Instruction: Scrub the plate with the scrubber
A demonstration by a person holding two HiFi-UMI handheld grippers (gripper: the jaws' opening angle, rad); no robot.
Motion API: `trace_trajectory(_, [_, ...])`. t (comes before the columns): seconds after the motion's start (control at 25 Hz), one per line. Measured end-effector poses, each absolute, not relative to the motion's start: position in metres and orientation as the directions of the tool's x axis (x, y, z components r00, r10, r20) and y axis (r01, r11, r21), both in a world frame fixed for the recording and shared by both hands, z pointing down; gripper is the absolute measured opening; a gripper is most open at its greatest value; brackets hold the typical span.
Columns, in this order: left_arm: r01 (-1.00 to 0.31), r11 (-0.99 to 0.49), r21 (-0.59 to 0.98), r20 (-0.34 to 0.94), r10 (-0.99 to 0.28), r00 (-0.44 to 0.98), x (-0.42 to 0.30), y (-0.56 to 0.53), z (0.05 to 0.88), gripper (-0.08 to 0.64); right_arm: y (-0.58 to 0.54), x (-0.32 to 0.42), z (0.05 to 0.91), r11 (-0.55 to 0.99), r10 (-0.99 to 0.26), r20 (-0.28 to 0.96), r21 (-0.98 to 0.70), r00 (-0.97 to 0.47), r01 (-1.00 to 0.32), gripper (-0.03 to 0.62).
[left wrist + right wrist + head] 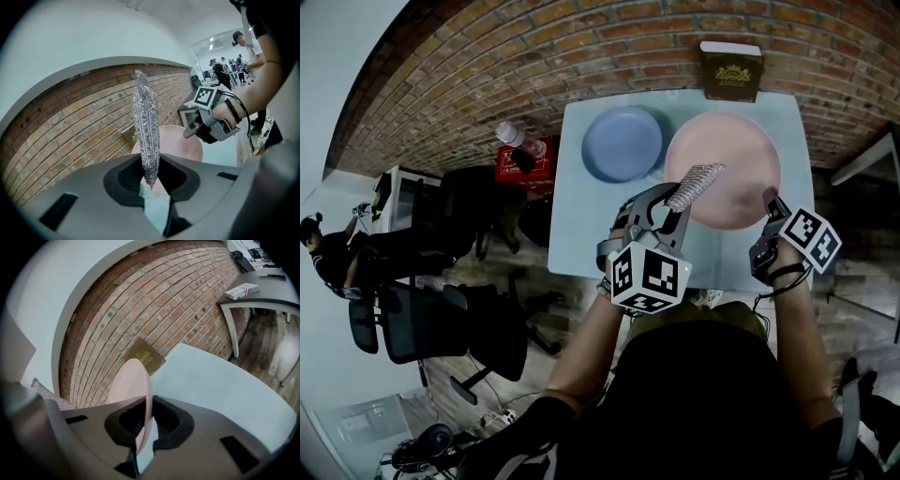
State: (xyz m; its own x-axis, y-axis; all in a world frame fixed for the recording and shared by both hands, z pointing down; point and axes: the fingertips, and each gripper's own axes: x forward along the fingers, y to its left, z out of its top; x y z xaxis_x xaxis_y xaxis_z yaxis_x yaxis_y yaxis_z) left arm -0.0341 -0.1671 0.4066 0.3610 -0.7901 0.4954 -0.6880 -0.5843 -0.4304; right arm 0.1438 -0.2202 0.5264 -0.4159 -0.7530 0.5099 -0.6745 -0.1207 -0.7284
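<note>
Plate pinched at the rim, scrubber held over it.
On the counter (pixel 586 225) we have the right gripper (pixel 772 203) with jaws narrow, clamped on the near rim of the pink plate (pixel 727 173). The left gripper (pixel 672 212) has its jaws closed on the scrubber (pixel 694 185), which sticks out ahead of them above the plate. Contact is unclear. Risk: pressing hard could slip the thin rim grip, or the scrubber could fold sideways.
</note>
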Motion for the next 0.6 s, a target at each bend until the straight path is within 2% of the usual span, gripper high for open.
trace_trajectory(0.6, [-0.692, -0.598, -0.405, 0.554, -0.762, 0.335, -0.080, -0.180, 0.437, 0.086, -0.232, 0.132, 0.616, -0.264, -0.655, 0.669, -0.637, -0.350, -0.724, 0.052])
